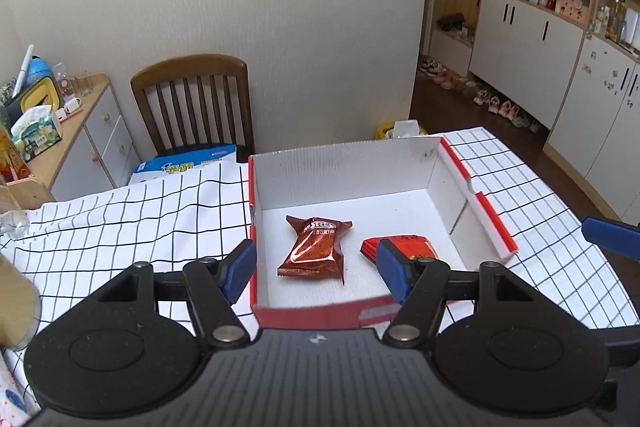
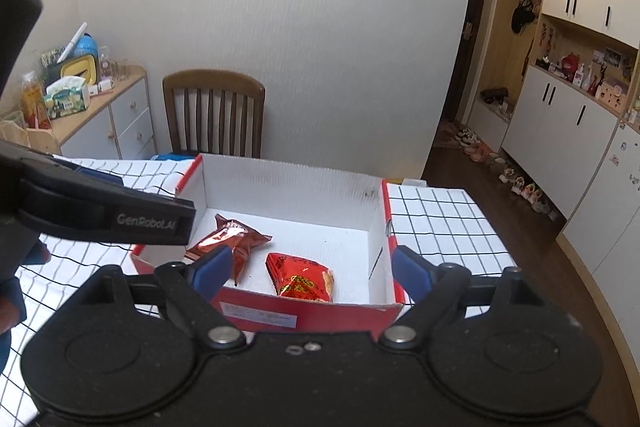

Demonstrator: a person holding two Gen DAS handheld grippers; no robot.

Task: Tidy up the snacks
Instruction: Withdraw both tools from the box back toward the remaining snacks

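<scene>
Checked tablecloth [image 1: 120, 223] under a white-walled, red-rimmed box [image 1: 344, 163]. Left gripper [image 1: 316, 267] parted wide, empty, above the near rim. Right gripper [image 2: 310, 273] wider still, empty too. Inside, apart: brown Oreo packet [image 1: 316, 247], red snack packet [image 2: 302, 277]. Beyond, wooden chair [image 1: 196, 103]; floor free rightward.

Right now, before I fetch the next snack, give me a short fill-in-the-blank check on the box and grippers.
1. The brown foil Oreo packet lies inside the white cardboard box with red edges, beside the ____ snack packet.
2. The box holds ____ packets.
3. Both the left gripper and right gripper are ____, holding nothing.

Missing: red; two; open
</scene>
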